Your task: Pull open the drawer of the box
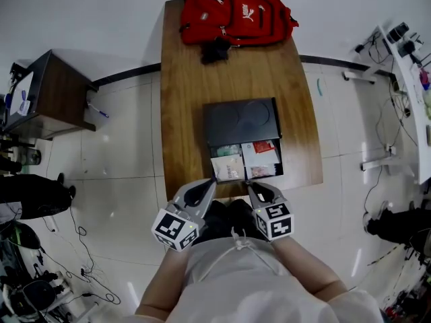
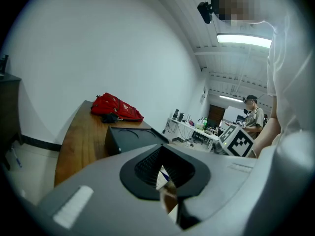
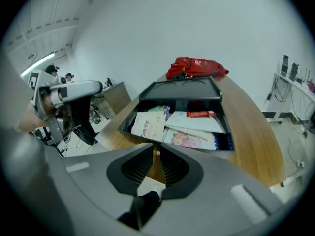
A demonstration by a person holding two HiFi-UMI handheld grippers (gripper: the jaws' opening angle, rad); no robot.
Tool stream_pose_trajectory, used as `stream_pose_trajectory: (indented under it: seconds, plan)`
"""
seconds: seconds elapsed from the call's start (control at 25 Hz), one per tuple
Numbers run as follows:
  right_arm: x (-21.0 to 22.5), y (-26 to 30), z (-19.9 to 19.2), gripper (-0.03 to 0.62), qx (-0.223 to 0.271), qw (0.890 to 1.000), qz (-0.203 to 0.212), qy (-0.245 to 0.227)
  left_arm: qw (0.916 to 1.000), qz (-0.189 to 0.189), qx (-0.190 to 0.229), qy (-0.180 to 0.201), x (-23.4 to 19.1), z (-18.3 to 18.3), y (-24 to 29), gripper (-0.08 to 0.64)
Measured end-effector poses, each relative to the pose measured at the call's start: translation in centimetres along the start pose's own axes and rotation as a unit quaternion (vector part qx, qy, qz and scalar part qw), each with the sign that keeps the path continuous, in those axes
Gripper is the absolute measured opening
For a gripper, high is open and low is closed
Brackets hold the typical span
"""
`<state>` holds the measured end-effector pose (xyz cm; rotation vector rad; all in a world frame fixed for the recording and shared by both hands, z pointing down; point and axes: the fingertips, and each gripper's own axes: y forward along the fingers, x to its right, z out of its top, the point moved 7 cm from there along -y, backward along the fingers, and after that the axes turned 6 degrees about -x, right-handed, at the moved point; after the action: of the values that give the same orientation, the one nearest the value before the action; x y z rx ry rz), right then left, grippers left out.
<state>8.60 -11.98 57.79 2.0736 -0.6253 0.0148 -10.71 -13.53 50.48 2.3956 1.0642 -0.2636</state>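
A black box sits on the wooden table. Its drawer stands pulled out toward me, and papers and a red packet lie in it. My left gripper is at the drawer's front left corner and my right gripper at the middle of its front; both are shut with nothing between the fingers. From the right gripper, the open drawer lies just beyond the tips. The left gripper points along the box's left side.
A red backpack lies at the table's far end, behind the box. A dark cabinet stands on the floor to the left, a white desk to the right. Cables trail over the floor at lower left.
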Motion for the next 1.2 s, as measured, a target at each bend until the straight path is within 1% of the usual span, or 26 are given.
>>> stream_pose_trajectory:
  seconds: [0.16, 0.28, 0.48, 0.64, 0.76, 0.92, 1.0, 1.12, 1.2]
  plan:
    - [0.9, -2.9, 3.6, 0.008, 0.072, 0.997, 0.015, 0.003, 0.9994, -0.004, 0.028, 0.021, 0.5, 2.8, 0.5, 0.006]
    - [1.5, -5.2, 6.9, 0.006, 0.131, 0.991, 0.018, -0.033, 0.998, -0.003, 0.048, 0.042, 1.4, 5.2, 0.9, 0.006]
    - [2.2, -9.0, 11.0, 0.006, 0.221, 0.97, 0.03, -0.098, 0.994, 0.006, 0.082, 0.072, 2.9, 8.5, 0.9, 0.006]
    - [2.6, -11.2, 12.6, 0.006, 0.267, 0.955, 0.041, -0.119, 0.992, 0.017, 0.097, 0.079, 3.4, 9.5, 0.4, 0.006]
    - [2.2, -12.7, 12.5, 0.006, 0.294, 0.946, 0.047, -0.131, 0.9916, 0.021, 0.097, 0.082, 3.8, 9.4, -0.5, 0.005]
    - [0.7, -14.5, 11.1, 0.006, 0.313, 0.938, 0.047, -0.143, 0.9909, 0.024, 0.105, 0.08, 4.5, 8.4, -1.9, 0.006]
    - [-0.7, -15.6, 9.7, 0.006, 0.317, 0.935, 0.043, -0.151, 0.9907, 0.024, 0.107, 0.081, 5.5, 7.8, -3.1, 0.006]
    - [-3.7, -17.6, 7.6, 0.006, 0.33, 0.926, 0.035, -0.179, 0.9893, 0.016, 0.108, 0.096, 7.9, 6.8, -5.5, 0.005]
    - [-5.7, -18.7, 5.6, 0.007, 0.336, 0.923, 0.033, -0.183, 0.9886, 0.009, 0.109, 0.104, 9.7, 5.5, -7.4, 0.005]
